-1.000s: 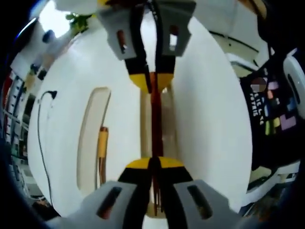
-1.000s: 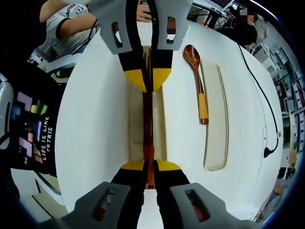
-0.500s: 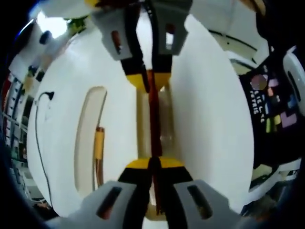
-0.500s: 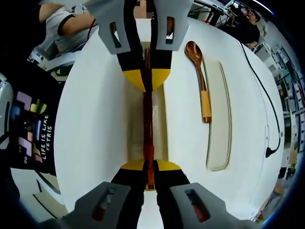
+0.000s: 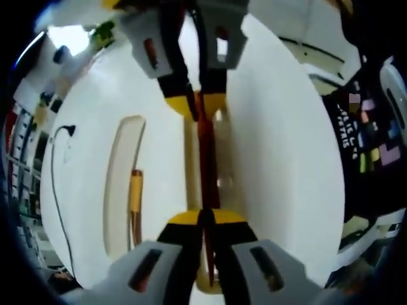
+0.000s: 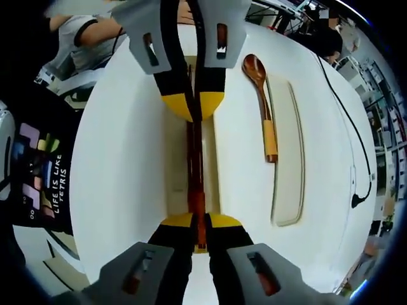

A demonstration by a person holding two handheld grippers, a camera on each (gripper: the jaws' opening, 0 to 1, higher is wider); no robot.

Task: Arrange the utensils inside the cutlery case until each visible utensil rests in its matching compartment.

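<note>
Moved: spoon (image 6: 262,105) barely, beside the tray (image 6: 289,152).
Grippers: left (image 5: 205,219) and right (image 6: 198,223) clamp the chopsticks (image 6: 195,171).
Tip: lower both ends level into the slot (image 6: 175,165).

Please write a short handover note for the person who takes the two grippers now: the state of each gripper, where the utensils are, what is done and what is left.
Left gripper: fingers shut on one end of the long dark red-brown wooden utensil.
Right gripper: fingers shut on the other end of it.
The utensil is lined up along the narrow cream case compartment; whether it already rests inside, I cannot tell.
The brown wooden spoon with a yellow band lies along the edge of the long cream oval compartment on the white table.
Done: utensil aligned.
Left: probably release it, then check the spoon sits in its compartment.
</note>
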